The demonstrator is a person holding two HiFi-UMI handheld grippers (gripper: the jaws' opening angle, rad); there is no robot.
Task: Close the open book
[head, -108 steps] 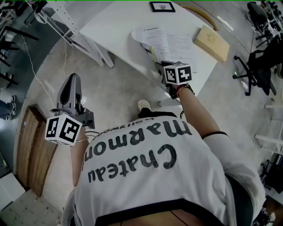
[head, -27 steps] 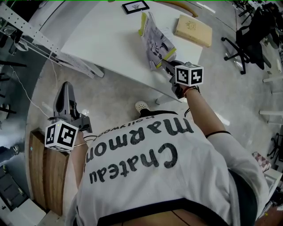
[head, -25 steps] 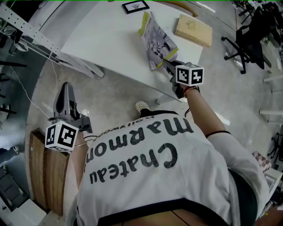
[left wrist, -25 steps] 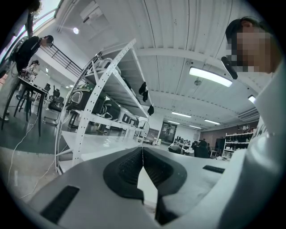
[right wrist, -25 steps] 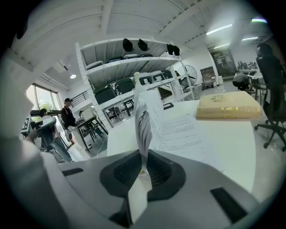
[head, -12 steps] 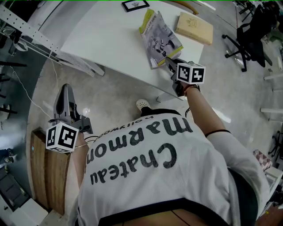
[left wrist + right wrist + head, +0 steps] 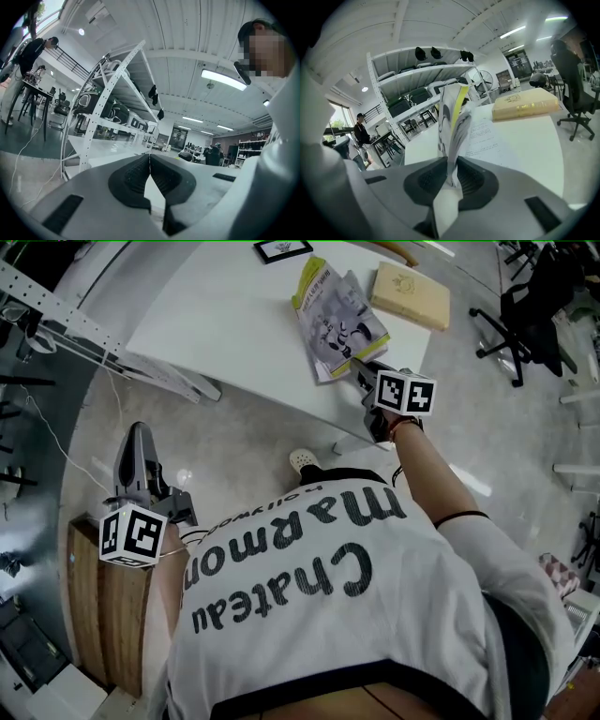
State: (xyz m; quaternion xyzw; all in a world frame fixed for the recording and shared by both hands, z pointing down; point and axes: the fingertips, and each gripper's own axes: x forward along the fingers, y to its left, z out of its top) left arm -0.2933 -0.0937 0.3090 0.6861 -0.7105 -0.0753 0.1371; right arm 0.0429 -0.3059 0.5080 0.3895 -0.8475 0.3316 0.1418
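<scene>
White table [image 7: 216, 306], tan box [image 7: 411, 294] and small framed picture [image 7: 282, 250] on it, black office chair [image 7: 539, 292] nearby

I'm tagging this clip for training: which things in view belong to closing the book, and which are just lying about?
Job: book, partly closed; right claw, shut on its pages.
Lying about: tan box; picture frame; left claw, shut, empty, away from the table.
</scene>
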